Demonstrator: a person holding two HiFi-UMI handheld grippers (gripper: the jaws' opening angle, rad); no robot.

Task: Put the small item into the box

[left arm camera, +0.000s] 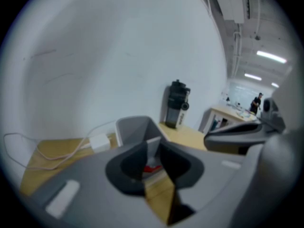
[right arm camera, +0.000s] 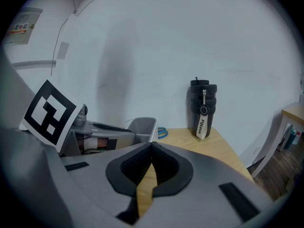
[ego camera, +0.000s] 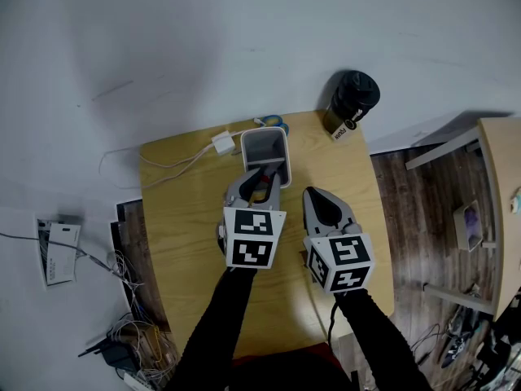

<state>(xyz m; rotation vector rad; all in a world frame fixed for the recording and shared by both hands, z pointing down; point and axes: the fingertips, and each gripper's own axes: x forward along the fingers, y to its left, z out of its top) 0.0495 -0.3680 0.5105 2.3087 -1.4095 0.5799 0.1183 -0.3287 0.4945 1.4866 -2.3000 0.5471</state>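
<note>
The open grey box [ego camera: 265, 147] stands at the far side of the wooden table [ego camera: 187, 218]. My left gripper [ego camera: 262, 176] hovers just in front of the box's near wall, shut on a small red item [ego camera: 262, 189]. In the left gripper view the red item [left arm camera: 152, 167] sits between the jaws, with the box [left arm camera: 135, 128] right behind them. My right gripper [ego camera: 314, 194] is to the right of the left one, lower over the table, shut and holding nothing. In the right gripper view its jaws [right arm camera: 152, 148] meet at the tips, and the box [right arm camera: 141, 127] is at the left.
A black bottle [ego camera: 354, 96] stands at the table's far right corner. A white charger [ego camera: 222, 143] with its cable lies left of the box, and a blue band [ego camera: 273, 122] lies behind it. Another table [ego camera: 498, 210] is at the right; cables [ego camera: 122, 332] lie on the floor at the left.
</note>
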